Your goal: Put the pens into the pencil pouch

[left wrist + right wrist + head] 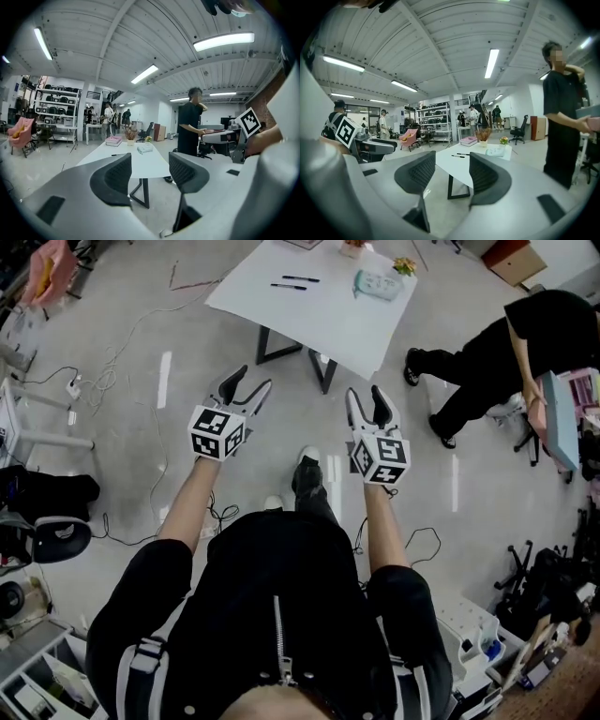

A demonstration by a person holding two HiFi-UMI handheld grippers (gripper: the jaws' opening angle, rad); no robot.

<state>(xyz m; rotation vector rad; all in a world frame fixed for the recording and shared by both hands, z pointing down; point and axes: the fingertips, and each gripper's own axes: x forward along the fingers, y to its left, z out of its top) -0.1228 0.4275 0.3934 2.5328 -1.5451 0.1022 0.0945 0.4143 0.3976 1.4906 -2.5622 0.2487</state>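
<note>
Closest in is your own black jacket (281, 615), with both forearms reaching out past it. The left gripper (253, 379) and the right gripper (365, 392) are held up over bare floor (187, 352). Each has its jaws spread wide with nothing between the pads, only the room beyond them.

Everything you need sits on the white table (319, 329), well ahead of both grippers and out of reach from where you stand. You'll likely have to walk up to it first.

The two pens (298, 281) lie side by side near the far part of the tabletop. Their long axes run across your line of approach, roughly left to right in the head view. They sit ahead and between your two grippers, a shade nearer the left one's side.

The pouch (378, 284) is just to their right, apart from them and almost straight ahead of the right gripper. My guess is left for the pens and right to steady the pouch, coming at each pen with the jaws crossing its shaft.

The pens are thin, dark sticks, too small to make out caps or tips. The pouch is pale mint, soft-looking and lying flat, and I can't tell whether its opening is unzipped.

A person (487, 352) stands beside the table's right edge, so mind that side.
</note>
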